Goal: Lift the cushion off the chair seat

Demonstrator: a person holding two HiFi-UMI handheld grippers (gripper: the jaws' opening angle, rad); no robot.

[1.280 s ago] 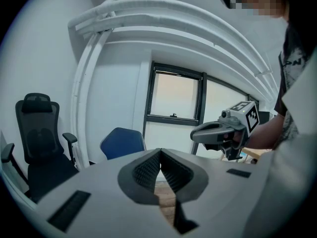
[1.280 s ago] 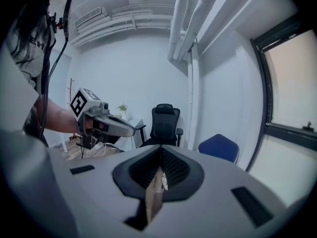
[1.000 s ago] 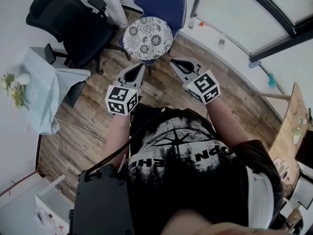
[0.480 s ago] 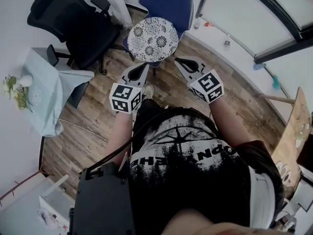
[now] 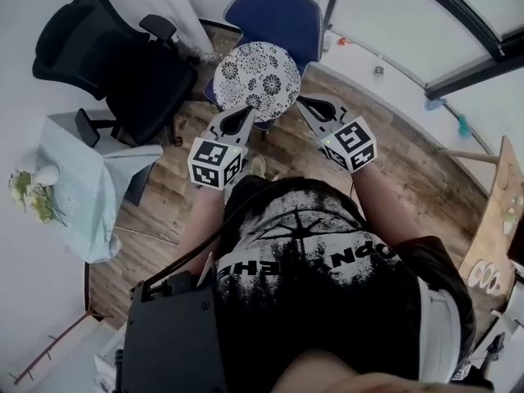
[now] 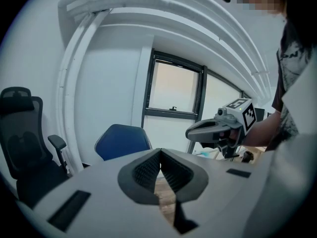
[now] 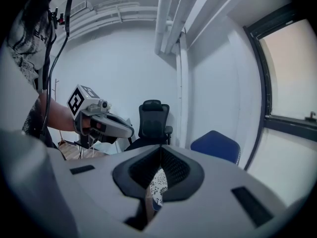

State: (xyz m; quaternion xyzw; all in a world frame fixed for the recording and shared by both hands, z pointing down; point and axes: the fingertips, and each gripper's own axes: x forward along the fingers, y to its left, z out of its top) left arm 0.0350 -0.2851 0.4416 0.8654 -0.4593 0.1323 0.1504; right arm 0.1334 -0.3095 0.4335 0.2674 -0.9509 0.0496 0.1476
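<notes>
A round white cushion (image 5: 256,80) with a dark flower pattern lies on the seat of a blue chair (image 5: 274,11). In the head view my left gripper (image 5: 243,115) hangs just short of the cushion's near left edge, and my right gripper (image 5: 307,105) is beside its near right edge. Neither touches it. Both are shut with nothing between the jaws. In the right gripper view a strip of the cushion (image 7: 157,185) shows below the closed right gripper (image 7: 161,150), with the blue chair (image 7: 215,145) behind. The left gripper view shows the left gripper (image 6: 160,152) closed and the blue chair (image 6: 121,140) beyond.
A black office chair (image 5: 106,51) stands left of the blue chair. A small table with a pale cloth (image 5: 78,178) and flowers (image 5: 33,191) is at the left. A wooden tabletop (image 5: 499,211) is at the right edge. White wall and window frames run behind.
Both grippers have moved forward toward the chair, and the cushion now lies right before their tips. Both have stayed shut.
</notes>
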